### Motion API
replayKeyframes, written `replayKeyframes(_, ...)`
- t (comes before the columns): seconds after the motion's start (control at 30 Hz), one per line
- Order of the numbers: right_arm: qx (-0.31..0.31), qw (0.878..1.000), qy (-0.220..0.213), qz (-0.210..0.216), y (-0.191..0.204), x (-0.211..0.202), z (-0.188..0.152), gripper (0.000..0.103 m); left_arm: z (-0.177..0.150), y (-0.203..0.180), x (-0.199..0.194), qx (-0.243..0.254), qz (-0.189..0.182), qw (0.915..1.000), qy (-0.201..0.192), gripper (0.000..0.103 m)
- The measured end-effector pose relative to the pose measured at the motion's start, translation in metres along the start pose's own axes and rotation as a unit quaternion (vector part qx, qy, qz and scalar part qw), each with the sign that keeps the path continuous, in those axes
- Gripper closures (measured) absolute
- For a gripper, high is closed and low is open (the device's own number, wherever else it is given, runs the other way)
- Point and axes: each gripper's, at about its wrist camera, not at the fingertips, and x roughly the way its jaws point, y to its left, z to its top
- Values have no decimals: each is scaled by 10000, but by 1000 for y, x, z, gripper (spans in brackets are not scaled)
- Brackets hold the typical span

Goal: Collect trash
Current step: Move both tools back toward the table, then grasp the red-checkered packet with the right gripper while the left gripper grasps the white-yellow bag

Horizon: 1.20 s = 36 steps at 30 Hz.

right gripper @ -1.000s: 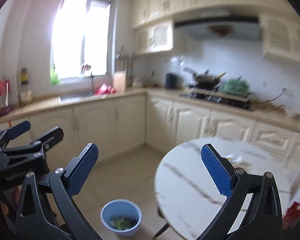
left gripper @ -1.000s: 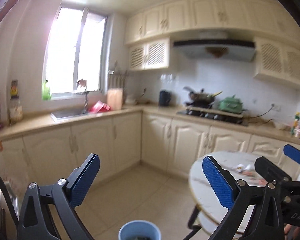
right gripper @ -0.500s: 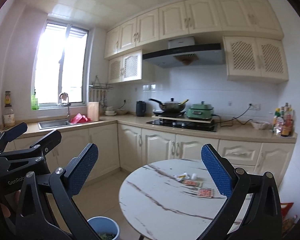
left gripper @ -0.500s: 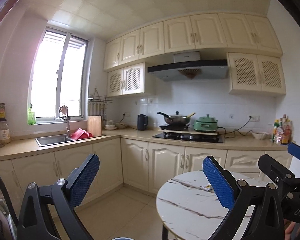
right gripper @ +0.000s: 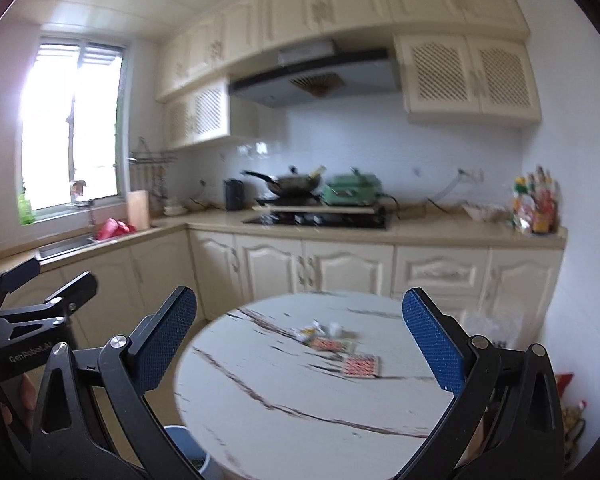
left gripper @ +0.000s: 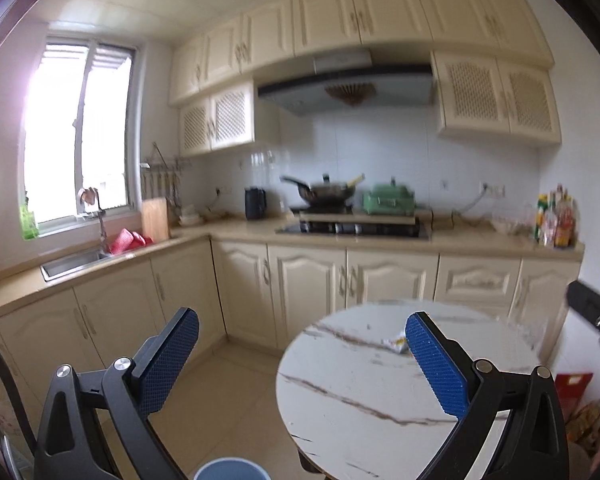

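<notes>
Small scraps of trash lie on a round white marble table (right gripper: 284,392): crumpled wrappers (right gripper: 314,330), a red-patterned packet (right gripper: 362,366) and another beside it (right gripper: 326,344). The left wrist view shows one wrapper (left gripper: 396,343) on the same table (left gripper: 352,388). A blue bin (left gripper: 231,469) stands on the floor at the table's left; its rim (right gripper: 180,434) shows low in the right wrist view. My left gripper (left gripper: 300,364) is open and holds nothing. My right gripper (right gripper: 298,342) is open too, above the table's near side, well short of the trash.
Cream kitchen cabinets run along the far wall, with a stove (left gripper: 354,226), wok (right gripper: 292,184) and green pot (left gripper: 388,200) on the counter. A sink (left gripper: 74,262) sits under the window at left. Red bags (left gripper: 574,386) lie on the floor to the table's right.
Both views have tilted down from the ceiling, so the table fills more of the frame and the bin's rim is back in the left wrist view. Both grippers stay open.
</notes>
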Motion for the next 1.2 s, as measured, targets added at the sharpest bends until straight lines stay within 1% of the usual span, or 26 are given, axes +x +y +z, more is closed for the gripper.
replayKeyframes(0.13,223,9985,426,-253,-41,38,-10,0,3,-22,56,162,-184,9982,555,1)
replayKeyframes(0.17,282,9974,597,-288,-52,52,-16,0,7,-26,67,172,-220,9975,648,1)
replayKeyframes(0.23,345,9944,923,-390,-71,79,-26,0,5,-35,97,176,-306,9945,982,1)
replayKeyframes(0.27,382,9927,1067,-413,-78,91,-32,0,8,-39,107,181,-320,9936,1070,1)
replayKeyframes(0.3,429,9894,1327,-392,-89,112,-42,0,8,-43,120,211,-345,9922,1179,1)
replayKeyframes(0.33,449,9858,1573,-388,-96,129,-50,0,14,-50,137,254,-323,9905,1310,1)
replayKeyframes(0.4,437,9772,2043,-374,-106,165,-69,0,18,-57,158,314,-321,9880,1476,1)
replayKeyframes(0.47,444,9670,2492,-301,-109,195,-89,0,20,-62,175,366,-322,9856,1621,1)
replayKeyframes(0.57,412,9525,3010,-196,-113,242,-118,0,24,-68,200,465,-358,9821,1789,1)
replayKeyframes(0.6,395,9484,3141,-165,-113,258,-126,0,27,-70,209,500,-353,9811,1838,1)
replayKeyframes(0.67,322,9412,3357,-216,-110,278,-136,0,32,-70,226,550,-364,9794,1909,1)
replayKeyframes(0.73,299,9365,3488,-197,-109,296,-144,0,37,-71,240,575,-378,9782,1958,1)
replayKeyframes(0.87,136,9325,3596,-319,-109,315,-146,1,43,-71,269,588,-491,9762,2028,1)
replayKeyframes(0.9,95,9311,3634,-311,-110,319,-148,3,45,-74,276,580,-531,9755,2054,1)
replayKeyframes(0.97,41,9282,3711,-266,-111,323,-150,13,45,-77,284,557,-637,9738,2109,1)
replayKeyframes(1.0,-53,9287,3699,-261,-110,323,-150,17,47,-80,290,547,-706,9724,2155,1)
replayKeyframes(1.07,-135,9294,3679,-253,-111,325,-148,19,46,-85,296,554,-758,9703,2229,1)
replayKeyframes(1.13,-223,9313,3632,-193,-114,323,-147,27,47,-92,303,625,-809,9692,2239,1)
replayKeyframes(1.17,-252,9323,3605,-167,-117,322,-146,41,48,-95,305,639,-822,9687,2252,1)
replayKeyframes(1.2,-287,9335,3572,-134,-121,319,-144,52,48,-99,309,652,-896,9676,2267,1)
